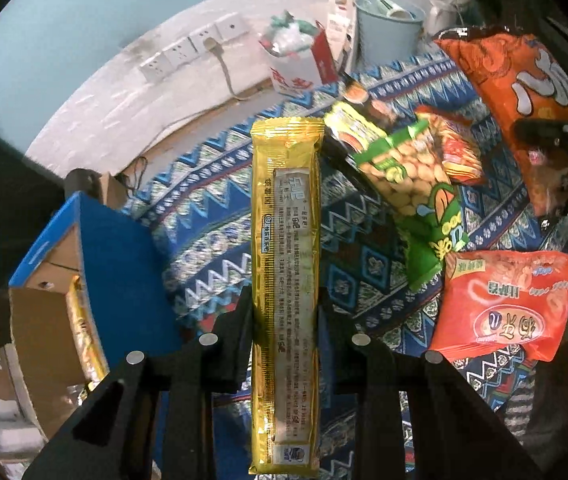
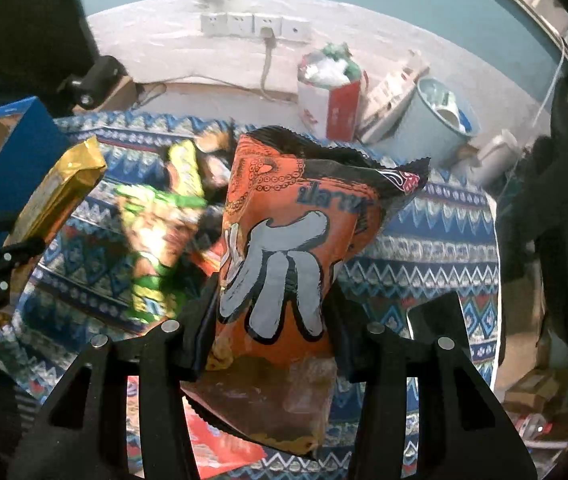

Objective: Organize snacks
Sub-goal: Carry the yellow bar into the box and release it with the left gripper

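My left gripper (image 1: 286, 300) is shut on a long gold snack packet (image 1: 286, 240), held upright above the patterned cloth; the packet also shows in the right wrist view (image 2: 57, 196). My right gripper (image 2: 273, 300) is shut on an orange snack bag (image 2: 284, 240) and holds it off the cloth; the bag shows at the far right of the left wrist view (image 1: 524, 88). A green peanut bag (image 1: 412, 184), a red snack bag (image 1: 504, 304) and several smaller packets (image 1: 460, 148) lie on the cloth. A blue cardboard box (image 1: 95, 264) stands at the left with another gold packet (image 1: 83, 332) inside.
The patterned blue cloth (image 1: 211, 208) covers the table. At the back stand a red-and-white bag of rubbish (image 2: 332, 96), a pale blue bucket (image 2: 436, 120) and a white wall with sockets (image 2: 253, 24). The blue box also shows in the right wrist view (image 2: 19, 148).
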`<action>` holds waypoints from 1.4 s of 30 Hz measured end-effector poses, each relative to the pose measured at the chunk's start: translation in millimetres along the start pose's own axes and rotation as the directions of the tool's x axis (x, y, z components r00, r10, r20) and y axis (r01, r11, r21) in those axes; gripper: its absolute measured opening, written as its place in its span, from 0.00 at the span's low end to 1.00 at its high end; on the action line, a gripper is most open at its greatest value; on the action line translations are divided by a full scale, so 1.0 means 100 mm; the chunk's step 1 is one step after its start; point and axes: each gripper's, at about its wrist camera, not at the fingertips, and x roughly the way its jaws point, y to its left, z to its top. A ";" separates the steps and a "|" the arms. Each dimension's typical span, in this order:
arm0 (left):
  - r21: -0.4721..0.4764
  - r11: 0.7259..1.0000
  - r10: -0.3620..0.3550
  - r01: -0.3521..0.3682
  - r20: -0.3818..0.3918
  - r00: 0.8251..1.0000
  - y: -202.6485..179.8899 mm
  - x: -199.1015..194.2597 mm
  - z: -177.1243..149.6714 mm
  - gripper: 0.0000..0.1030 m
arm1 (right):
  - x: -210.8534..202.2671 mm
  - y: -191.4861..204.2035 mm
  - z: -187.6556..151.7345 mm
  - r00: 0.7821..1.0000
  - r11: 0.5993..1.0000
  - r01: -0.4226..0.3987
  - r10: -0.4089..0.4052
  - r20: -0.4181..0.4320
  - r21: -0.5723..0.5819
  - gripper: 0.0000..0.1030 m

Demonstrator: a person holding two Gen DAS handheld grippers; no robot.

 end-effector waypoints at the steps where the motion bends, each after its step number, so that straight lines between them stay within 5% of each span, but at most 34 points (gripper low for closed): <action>1: -0.009 1.000 -0.003 0.003 0.006 1.000 0.03 -0.04 -0.01 0.27 | -0.03 0.04 0.02 1.000 1.000 -0.003 0.003 0.008 -0.007 0.45; 21: -0.102 0.994 0.055 -0.043 0.120 0.991 0.64 -0.49 -0.14 0.28 | -0.37 0.75 0.44 0.990 0.988 -0.092 0.104 0.100 -0.124 0.45; 42: -0.269 0.961 0.107 -0.071 0.122 0.987 1.51 -0.60 -0.54 0.28 | -0.44 1.64 0.87 0.976 0.959 -0.149 0.181 0.117 -0.243 0.45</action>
